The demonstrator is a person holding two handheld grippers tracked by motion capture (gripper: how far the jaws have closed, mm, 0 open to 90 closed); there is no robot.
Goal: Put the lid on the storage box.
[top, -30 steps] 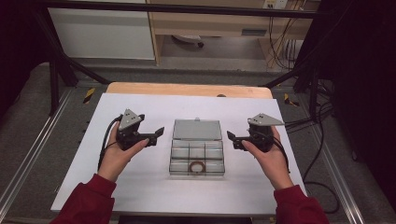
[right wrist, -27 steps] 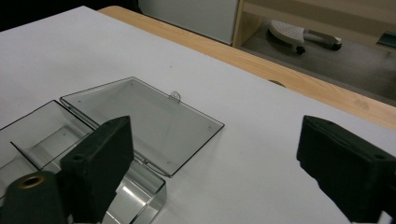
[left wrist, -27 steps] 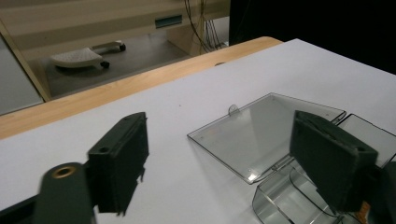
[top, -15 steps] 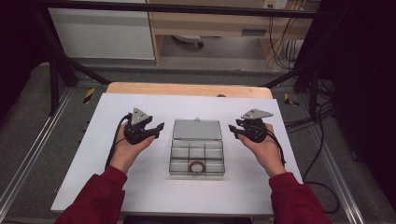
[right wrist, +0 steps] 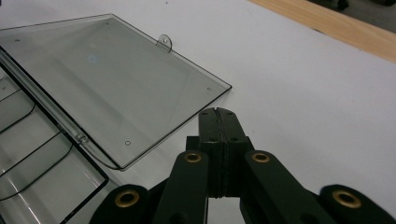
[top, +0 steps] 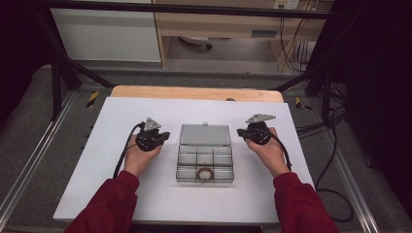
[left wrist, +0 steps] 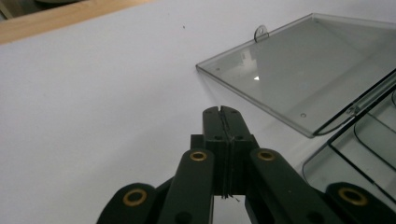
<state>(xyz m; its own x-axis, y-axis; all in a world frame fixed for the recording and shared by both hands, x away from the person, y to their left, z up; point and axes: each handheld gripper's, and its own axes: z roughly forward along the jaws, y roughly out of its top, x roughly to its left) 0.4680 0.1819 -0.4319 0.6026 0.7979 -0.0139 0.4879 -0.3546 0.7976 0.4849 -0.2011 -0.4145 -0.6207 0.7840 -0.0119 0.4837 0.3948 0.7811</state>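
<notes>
A clear plastic compartment box (top: 204, 165) lies open in the middle of the white table top, its lid (top: 205, 135) folded flat away from me. A brown ring (top: 206, 173) rests in a near compartment. My left gripper (top: 164, 136) sits just left of the lid, jaws pressed together with nothing between them (left wrist: 222, 110). My right gripper (top: 240, 132) sits just right of the lid, also shut and empty (right wrist: 216, 112). The lid (left wrist: 308, 74) with its small latch tab (left wrist: 261, 32) shows in the left gripper view, and the lid (right wrist: 102, 79) also shows in the right gripper view.
The white sheet (top: 121, 121) covers a wooden table whose far edge (top: 194, 92) shows bare. Cables (top: 335, 145) hang at the right side, and dark frame bars (top: 58, 68) stand at the left and right. Open white surface surrounds the box.
Both hands have moved forward and inward, from beside the box's compartments to either side of the folded-back lid. The box has not moved.
</notes>
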